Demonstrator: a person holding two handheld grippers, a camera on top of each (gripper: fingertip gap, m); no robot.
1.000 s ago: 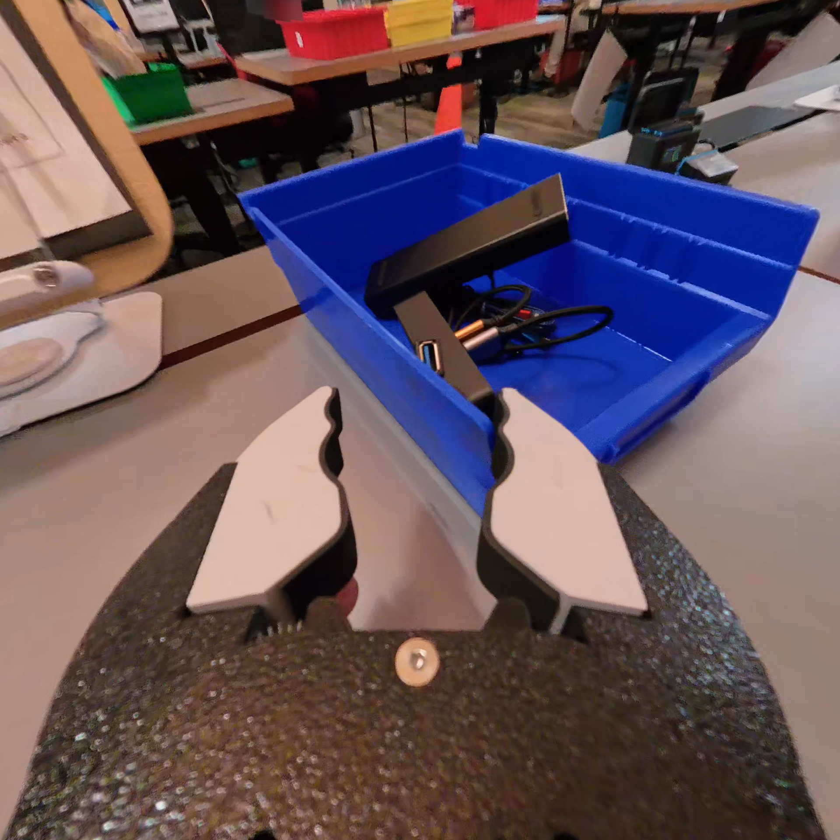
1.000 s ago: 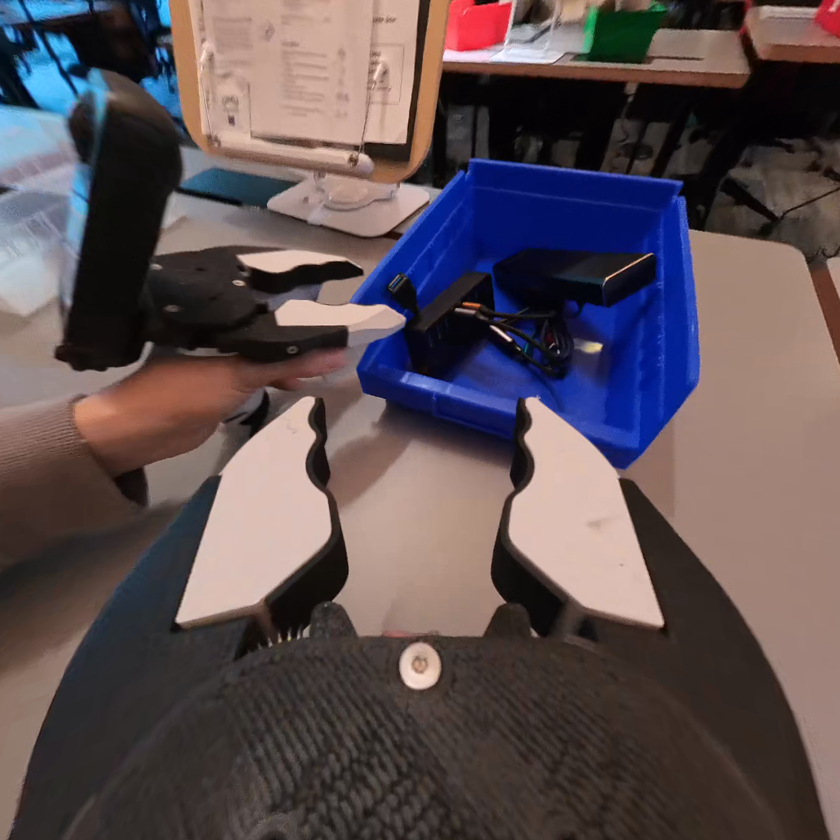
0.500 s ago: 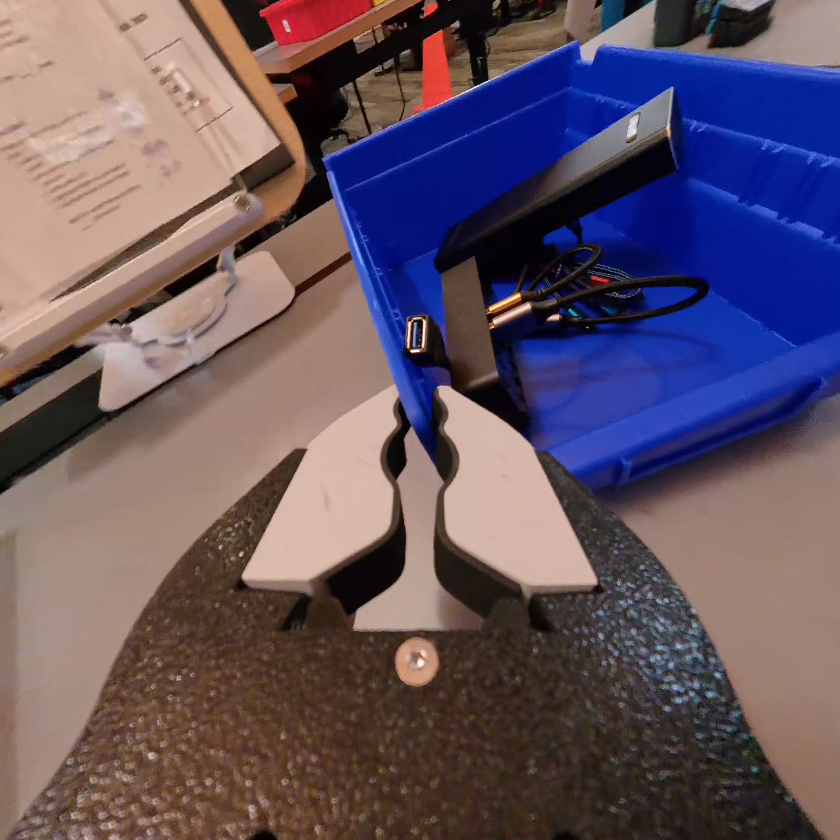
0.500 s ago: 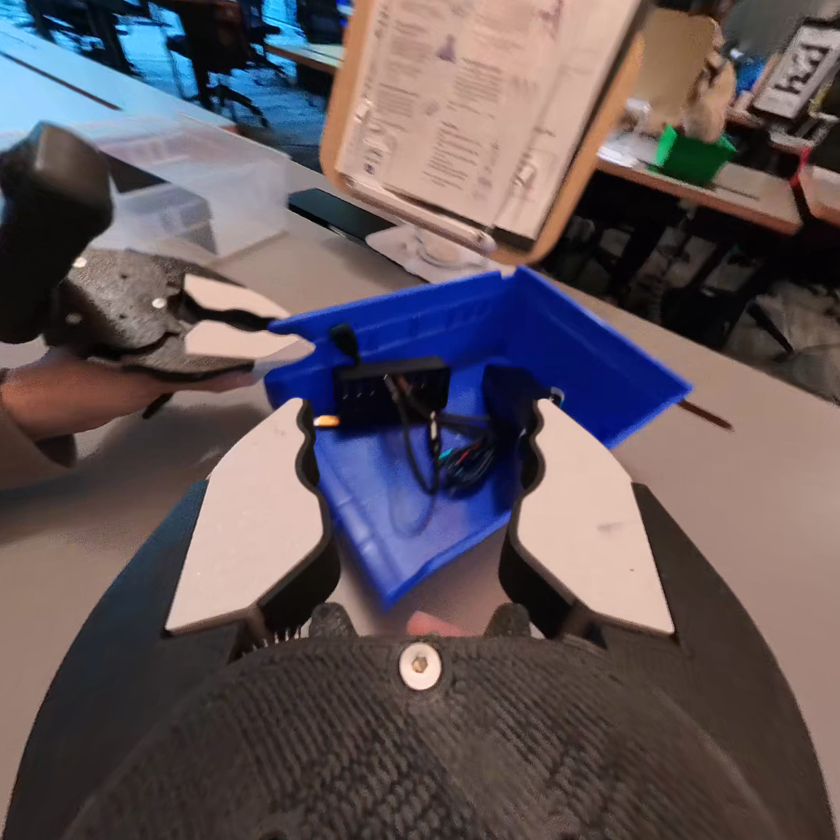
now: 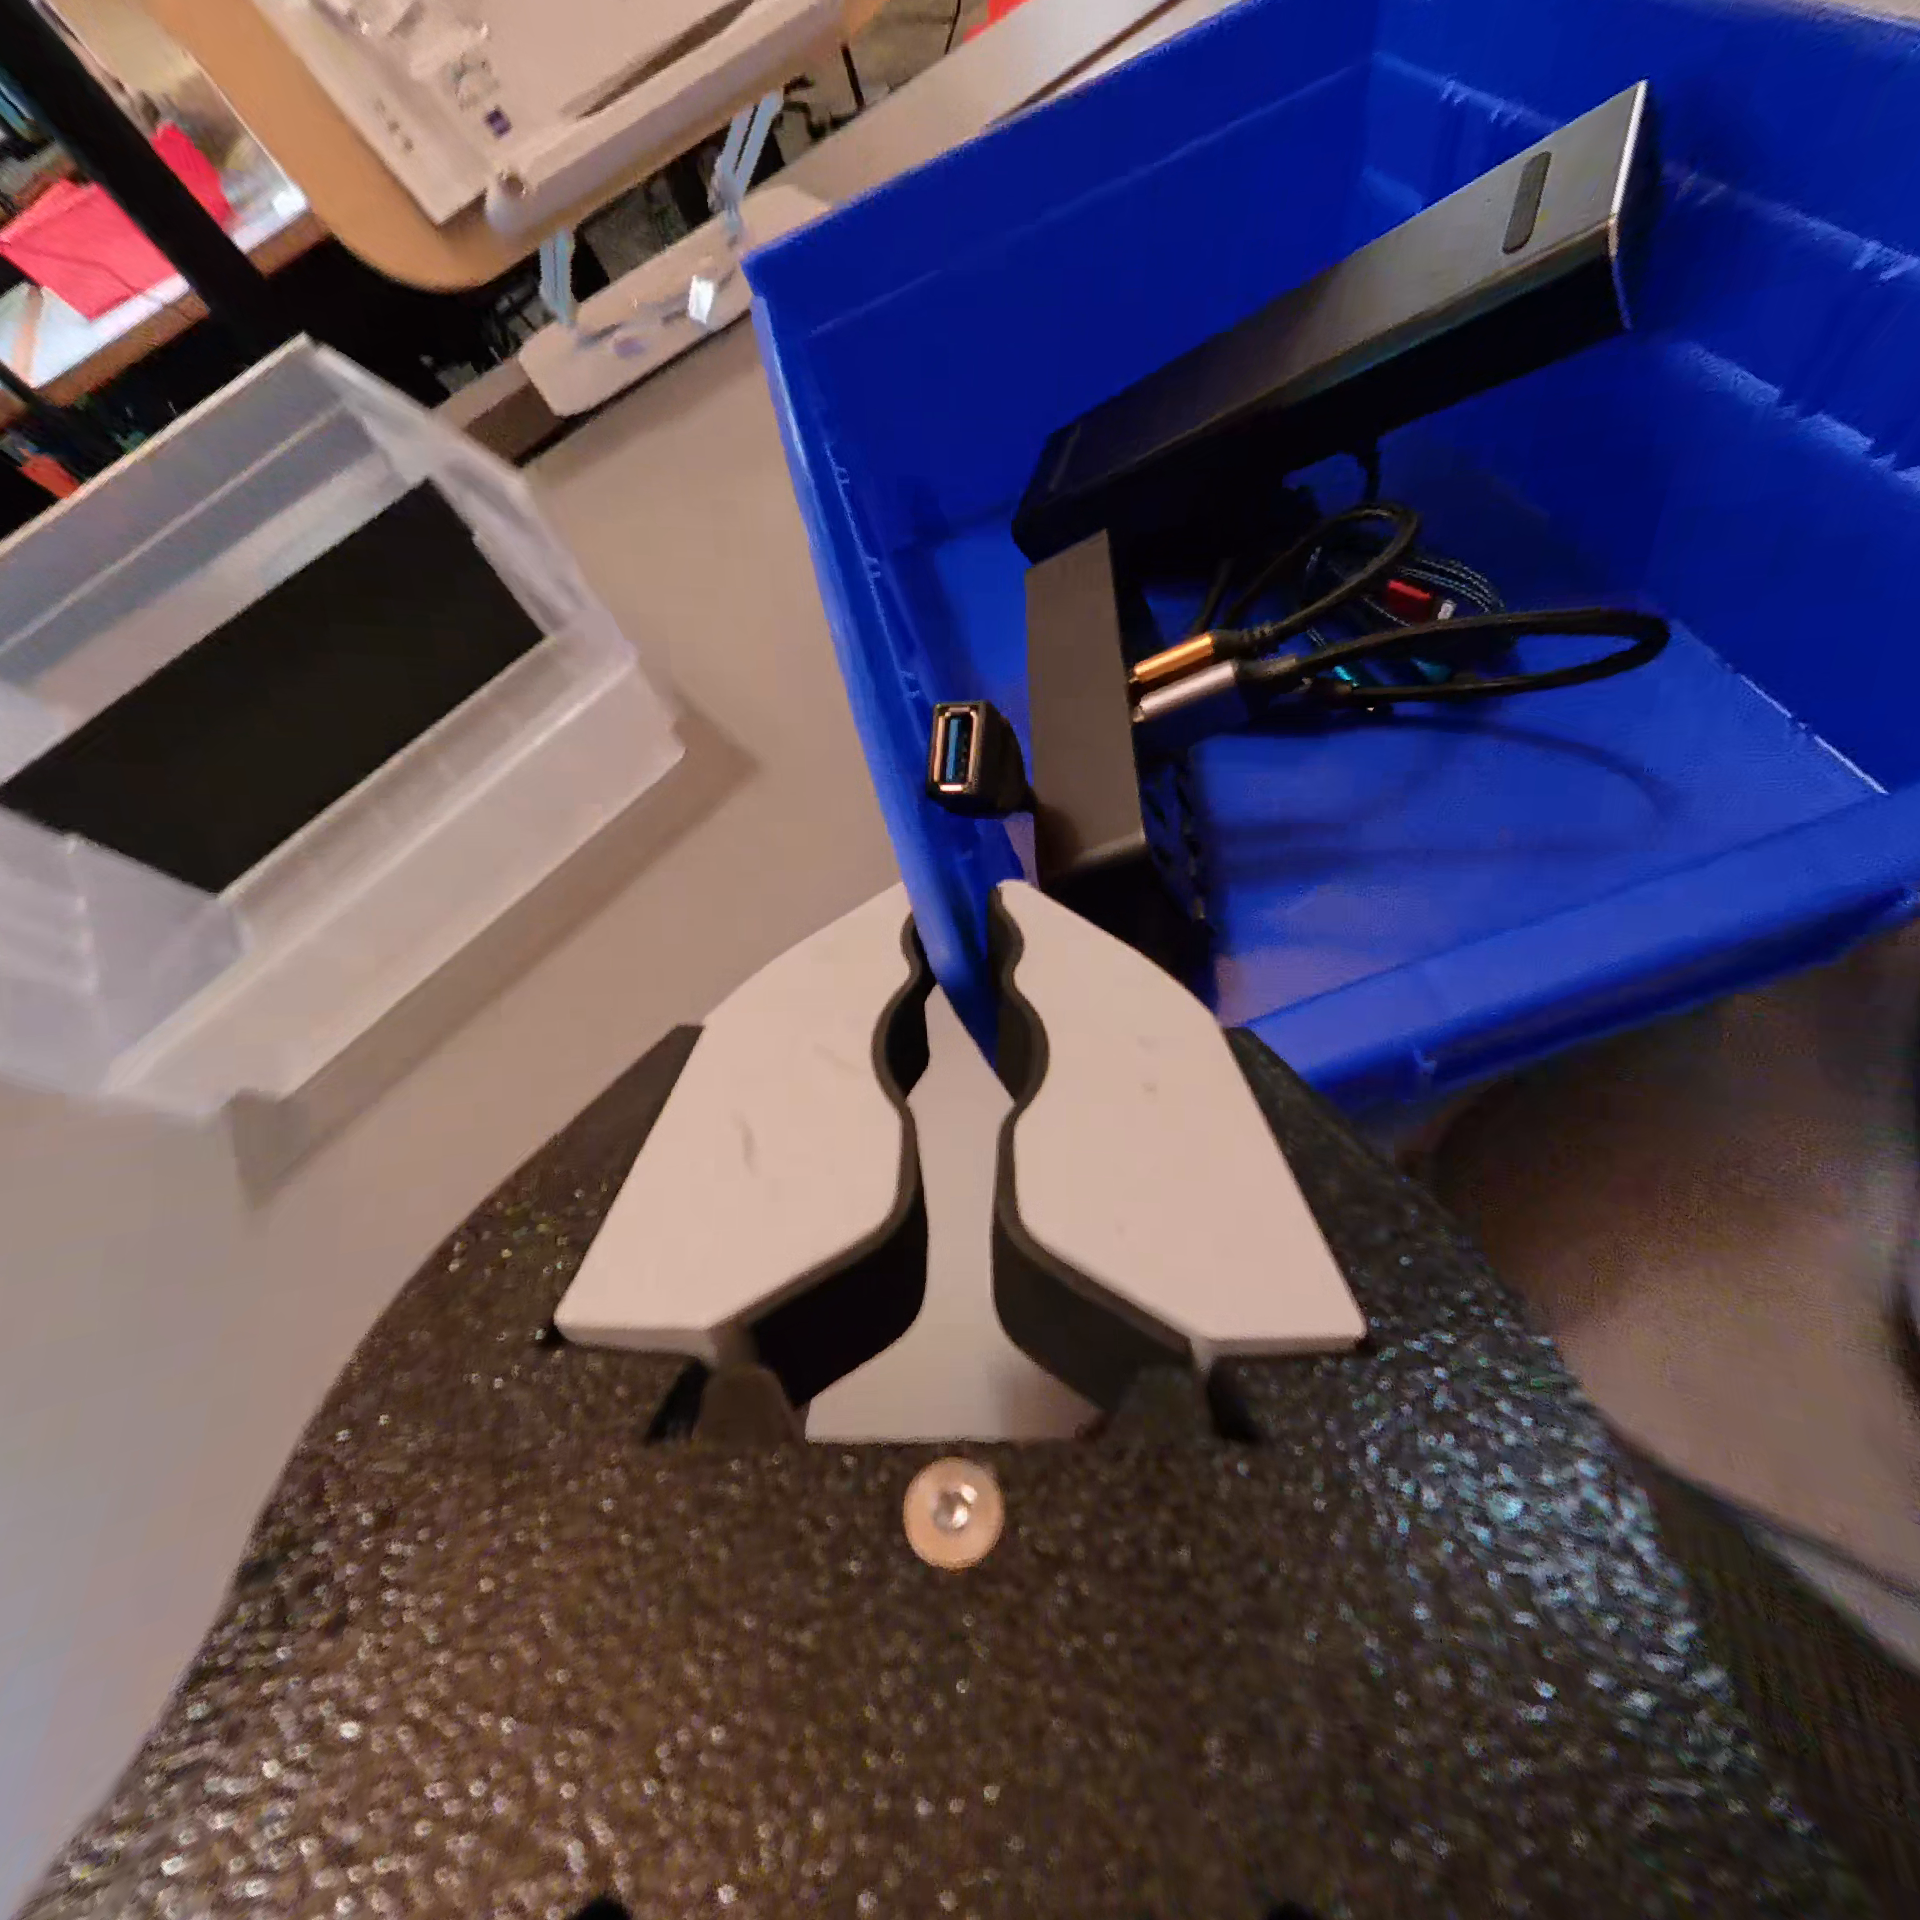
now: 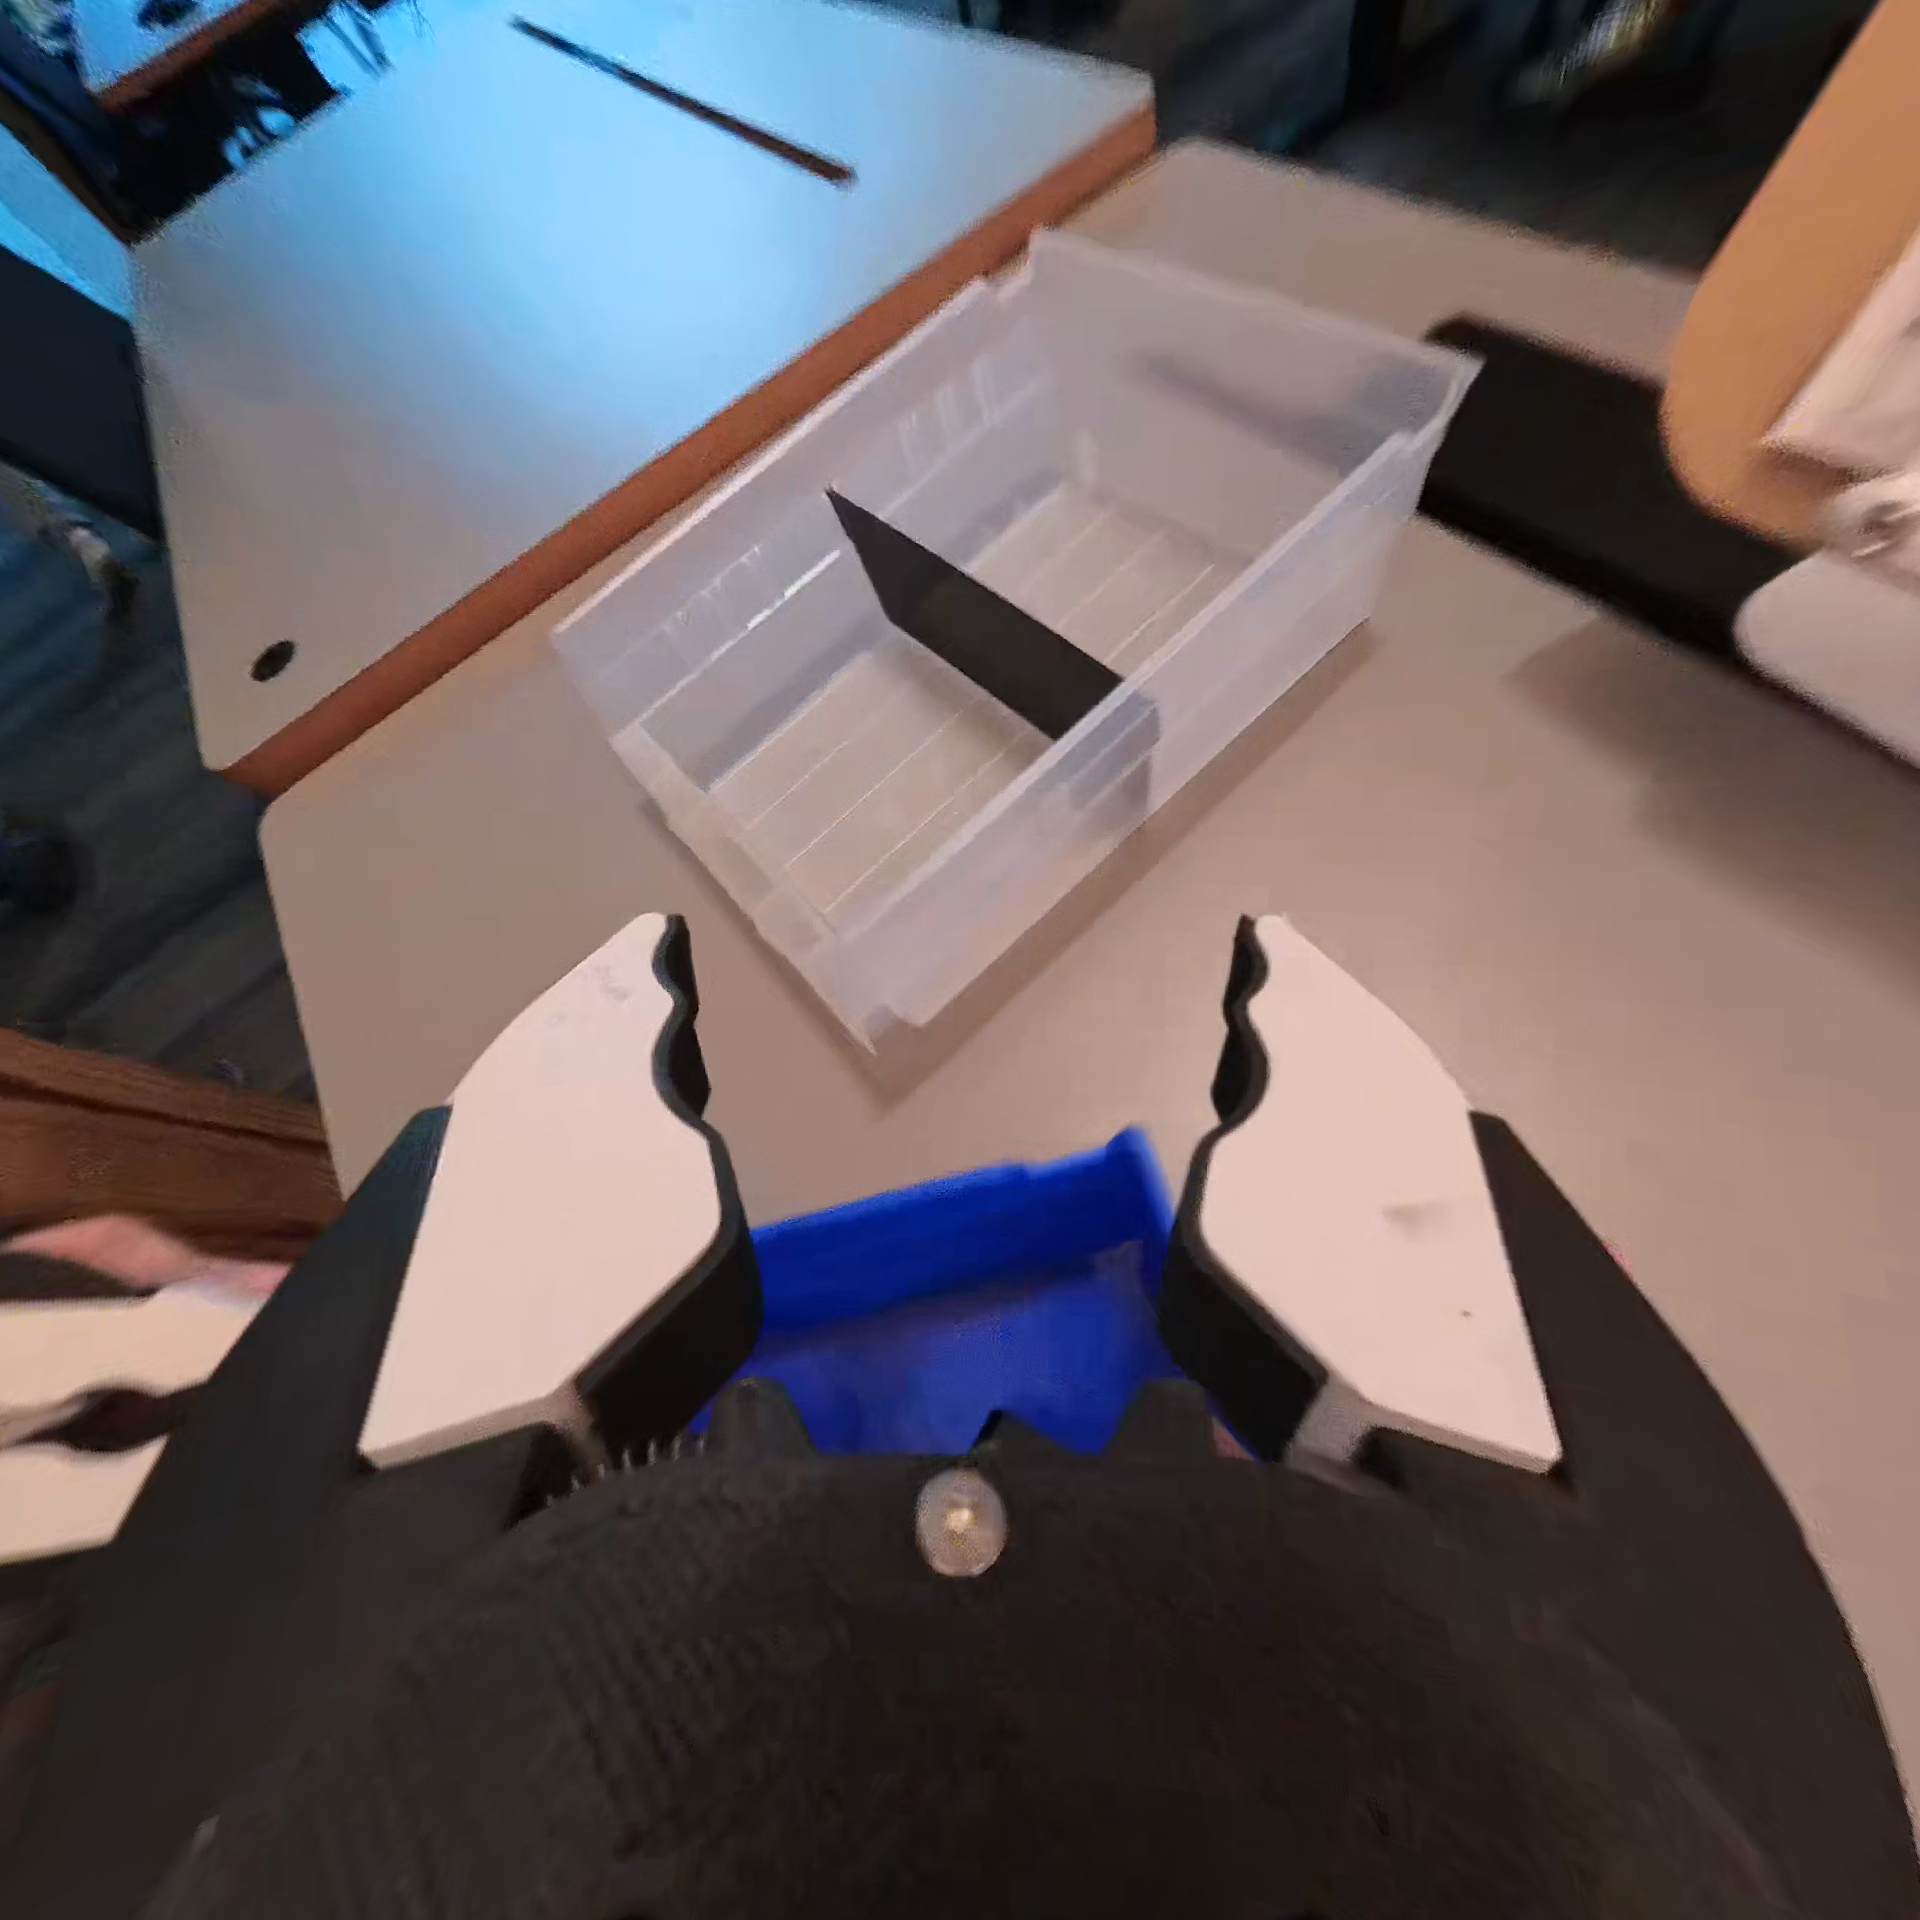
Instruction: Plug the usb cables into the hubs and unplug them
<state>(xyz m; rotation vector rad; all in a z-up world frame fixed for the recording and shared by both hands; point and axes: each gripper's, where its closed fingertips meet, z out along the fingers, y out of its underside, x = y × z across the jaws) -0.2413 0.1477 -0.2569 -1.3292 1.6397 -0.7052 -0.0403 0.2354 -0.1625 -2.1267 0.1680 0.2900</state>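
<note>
A blue bin on the grey table holds two dark hubs: a long one leaning on the back wall and a smaller grey one standing near the left wall. Several cables with metal plugs lie on the bin floor. A black USB socket end hangs over the bin's left wall. My left gripper is shut on that left wall's front corner. My right gripper is open and empty, above a corner of the blue bin.
A clear plastic bin with a black divider stands on the table beyond the right gripper; it also shows at the left in the left wrist view. A document stand is behind the blue bin. Another table adjoins.
My left gripper closed on the blue bin's wall and the bin has turned. My right gripper swung left over the bin and now faces the clear bin, still open.
</note>
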